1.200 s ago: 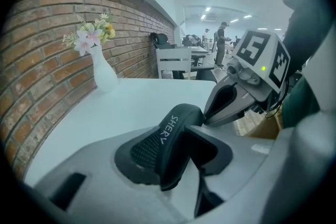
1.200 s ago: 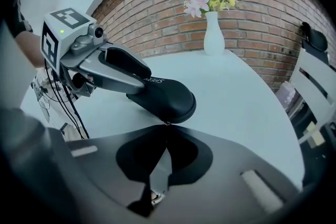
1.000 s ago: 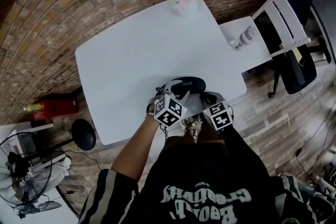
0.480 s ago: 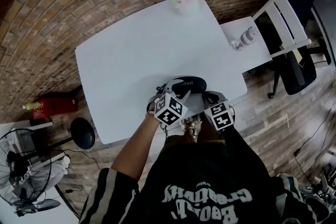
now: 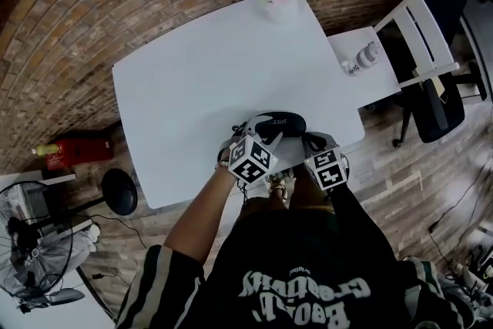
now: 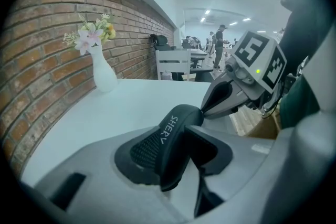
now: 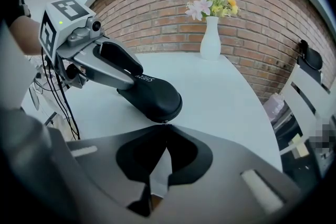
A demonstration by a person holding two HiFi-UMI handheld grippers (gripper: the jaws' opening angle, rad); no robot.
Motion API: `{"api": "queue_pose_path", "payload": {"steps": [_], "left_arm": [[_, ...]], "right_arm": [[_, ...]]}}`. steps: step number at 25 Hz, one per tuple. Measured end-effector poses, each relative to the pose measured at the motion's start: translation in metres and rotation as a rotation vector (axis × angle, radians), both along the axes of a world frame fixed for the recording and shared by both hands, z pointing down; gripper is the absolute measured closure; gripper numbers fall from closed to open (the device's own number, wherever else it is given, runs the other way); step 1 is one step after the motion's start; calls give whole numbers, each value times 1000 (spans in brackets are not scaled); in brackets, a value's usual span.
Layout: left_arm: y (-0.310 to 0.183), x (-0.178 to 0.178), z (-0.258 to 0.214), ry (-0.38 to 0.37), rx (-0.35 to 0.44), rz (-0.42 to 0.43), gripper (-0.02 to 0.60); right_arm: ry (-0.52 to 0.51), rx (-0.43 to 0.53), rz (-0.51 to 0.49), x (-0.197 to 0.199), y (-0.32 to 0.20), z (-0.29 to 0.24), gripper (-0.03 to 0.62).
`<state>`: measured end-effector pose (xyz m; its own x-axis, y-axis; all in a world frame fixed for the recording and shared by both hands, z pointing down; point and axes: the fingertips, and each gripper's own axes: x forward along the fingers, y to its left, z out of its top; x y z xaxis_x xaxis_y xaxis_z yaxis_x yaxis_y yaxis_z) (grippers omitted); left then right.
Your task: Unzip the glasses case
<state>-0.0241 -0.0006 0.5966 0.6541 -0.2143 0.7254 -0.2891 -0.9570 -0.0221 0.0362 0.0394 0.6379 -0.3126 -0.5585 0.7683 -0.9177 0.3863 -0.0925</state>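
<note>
A black glasses case (image 5: 279, 122) with white print lies near the front edge of the white table (image 5: 192, 81). My left gripper (image 5: 262, 136) is shut on the case (image 6: 170, 139), one jaw against each long side. My right gripper (image 5: 304, 139) is shut, its tips at the case's rounded end (image 7: 152, 97). A small shiny zipper pull (image 7: 166, 123) shows right at those tips, pinched between them. In the left gripper view the right gripper (image 6: 206, 110) touches the far end of the case. The zipper line itself is hidden.
A white vase of flowers (image 5: 281, 0) stands at the table's far edge. To the right a bottle (image 5: 363, 56) rests on a white side table next to a white chair (image 5: 412, 31). A red object (image 5: 73, 152), a black stool (image 5: 119, 193) and a fan (image 5: 35, 243) are on the floor at left.
</note>
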Motion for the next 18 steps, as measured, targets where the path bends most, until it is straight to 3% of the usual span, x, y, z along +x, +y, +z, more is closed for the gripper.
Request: {"api": "queue_pose_path", "payload": {"steps": [6,18], "left_arm": [[1,-1,-1,20,-5,5,437],[-1,1,-1,52,-1,17,437]], "right_arm": [[48,16,-44,5,-4,-2,580],[142,22,-255,15,-17,-1,579]]}}
